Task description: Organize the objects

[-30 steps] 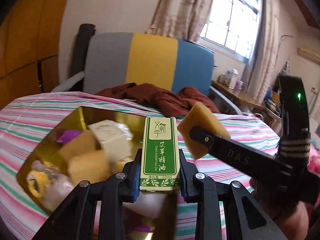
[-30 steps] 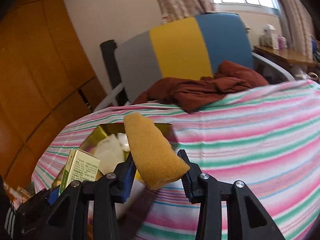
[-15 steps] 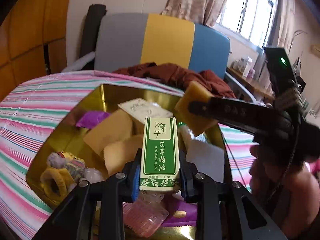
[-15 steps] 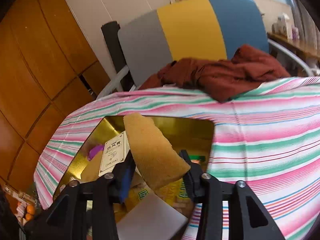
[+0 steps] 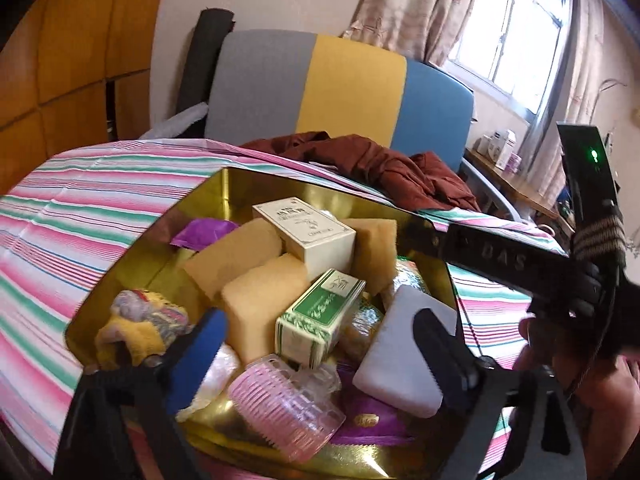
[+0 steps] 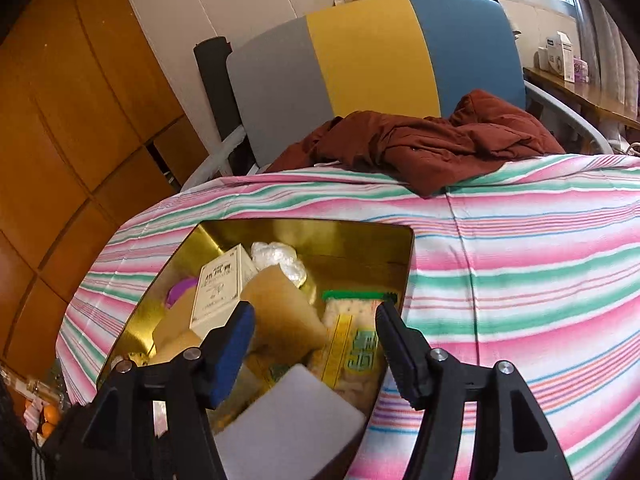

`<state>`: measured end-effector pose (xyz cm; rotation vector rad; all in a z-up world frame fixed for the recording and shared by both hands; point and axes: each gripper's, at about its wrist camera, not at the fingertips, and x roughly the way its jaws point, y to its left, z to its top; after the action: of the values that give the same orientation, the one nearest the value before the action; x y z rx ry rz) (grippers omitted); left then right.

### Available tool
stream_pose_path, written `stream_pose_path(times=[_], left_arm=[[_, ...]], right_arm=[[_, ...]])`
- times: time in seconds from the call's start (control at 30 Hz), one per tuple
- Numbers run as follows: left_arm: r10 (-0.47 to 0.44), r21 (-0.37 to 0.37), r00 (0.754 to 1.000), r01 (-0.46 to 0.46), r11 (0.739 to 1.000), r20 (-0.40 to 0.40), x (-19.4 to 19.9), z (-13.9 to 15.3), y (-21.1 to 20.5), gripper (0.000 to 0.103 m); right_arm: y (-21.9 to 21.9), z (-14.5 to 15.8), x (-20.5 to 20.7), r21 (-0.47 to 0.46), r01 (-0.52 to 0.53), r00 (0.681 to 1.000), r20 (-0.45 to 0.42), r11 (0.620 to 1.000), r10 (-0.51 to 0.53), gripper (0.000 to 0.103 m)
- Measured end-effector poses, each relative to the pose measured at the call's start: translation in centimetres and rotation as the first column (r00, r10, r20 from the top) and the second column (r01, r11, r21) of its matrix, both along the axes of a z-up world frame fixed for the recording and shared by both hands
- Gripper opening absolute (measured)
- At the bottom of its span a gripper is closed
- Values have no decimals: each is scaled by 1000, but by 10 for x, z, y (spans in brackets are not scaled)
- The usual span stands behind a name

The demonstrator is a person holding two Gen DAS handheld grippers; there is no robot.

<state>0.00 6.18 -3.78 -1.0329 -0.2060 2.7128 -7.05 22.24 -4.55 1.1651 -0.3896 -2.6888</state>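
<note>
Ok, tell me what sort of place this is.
Most likely a lived-in room at home, perhaps a bedroom: a striped cloth covers the surface under the gold tin, a brown garment lies crumpled by the tricolour chair, and a curtained window stands behind.

a chair with grey, yellow and blue panels stands behind the table. a rust-red cloth lies crumpled on the striped tablecloth.

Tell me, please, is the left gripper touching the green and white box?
Apart. In the left wrist view, the left gripper stands wide open; the green and white box lies in the gold tin.
</note>
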Motion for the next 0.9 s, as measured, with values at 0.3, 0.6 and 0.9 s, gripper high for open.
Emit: stream_pose_path(times=[0.3, 0.6, 0.9], left_arm=[[108, -143, 994, -109, 984, -16, 11, 14, -18, 103], [207, -196, 977, -194, 961, 47, 17, 16, -45, 103], [230, -237, 969, -202, 950, 95, 17, 17, -55, 103]], right_arm=[[-21, 13, 30, 114, -18, 1000, -10, 993, 19, 64], [-37, 25, 49, 154, -6, 1000, -3, 988, 6, 65], [-44, 34, 63, 213, 57, 998, 10, 975, -61, 66]])
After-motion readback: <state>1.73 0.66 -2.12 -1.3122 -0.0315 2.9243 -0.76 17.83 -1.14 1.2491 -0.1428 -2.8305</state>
